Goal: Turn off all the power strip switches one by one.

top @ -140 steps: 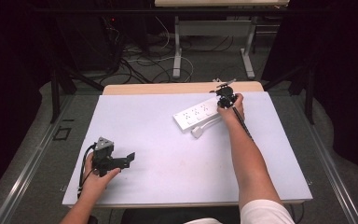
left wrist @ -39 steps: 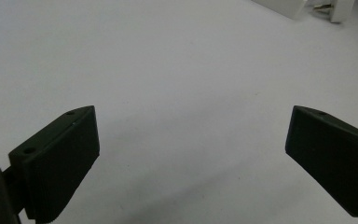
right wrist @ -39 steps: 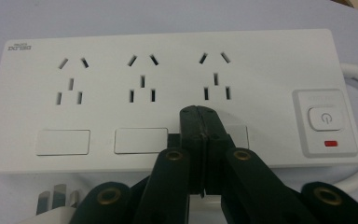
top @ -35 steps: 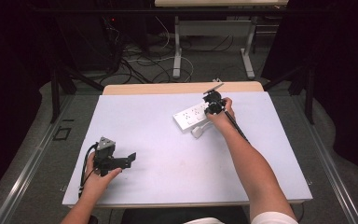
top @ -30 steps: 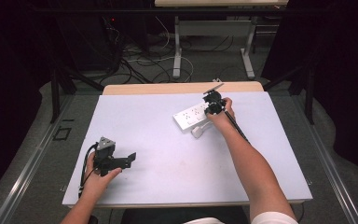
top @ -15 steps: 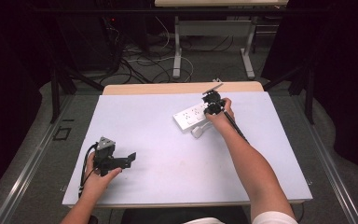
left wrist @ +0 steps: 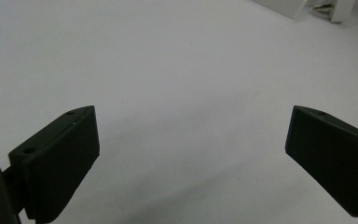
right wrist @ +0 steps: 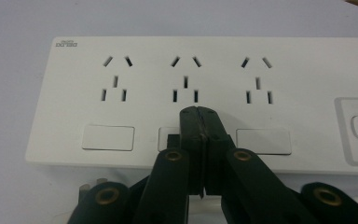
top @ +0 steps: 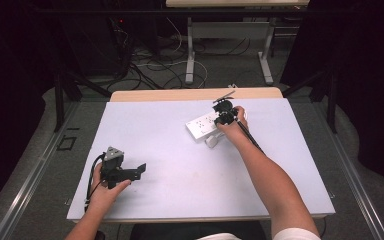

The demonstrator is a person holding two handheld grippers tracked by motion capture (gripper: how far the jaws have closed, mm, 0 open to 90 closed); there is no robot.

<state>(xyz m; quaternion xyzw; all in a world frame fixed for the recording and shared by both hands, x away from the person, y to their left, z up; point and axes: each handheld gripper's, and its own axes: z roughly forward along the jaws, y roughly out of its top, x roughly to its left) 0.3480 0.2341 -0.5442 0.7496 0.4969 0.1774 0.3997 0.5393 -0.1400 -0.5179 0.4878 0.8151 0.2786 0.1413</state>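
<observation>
Both jaws closed, right gripper (right wrist: 198, 112) seemingly touching power strip (right wrist: 214, 60)

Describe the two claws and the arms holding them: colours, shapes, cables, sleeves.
Both claws are black. The left claw has flat, blocky pads, a grey three-cornered plate on top and a black cable trailing from it. The right claw has linkage arms with brass-coloured pivots. The forearms are bare; a white short sleeve shows at the right arm.

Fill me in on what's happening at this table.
A person works a white power strip lying on the white table. The right gripper, jaws shut together, has its tips on the strip's middle switch, just under the middle socket. The left gripper rests open near the table's front left, holding nothing.
</observation>
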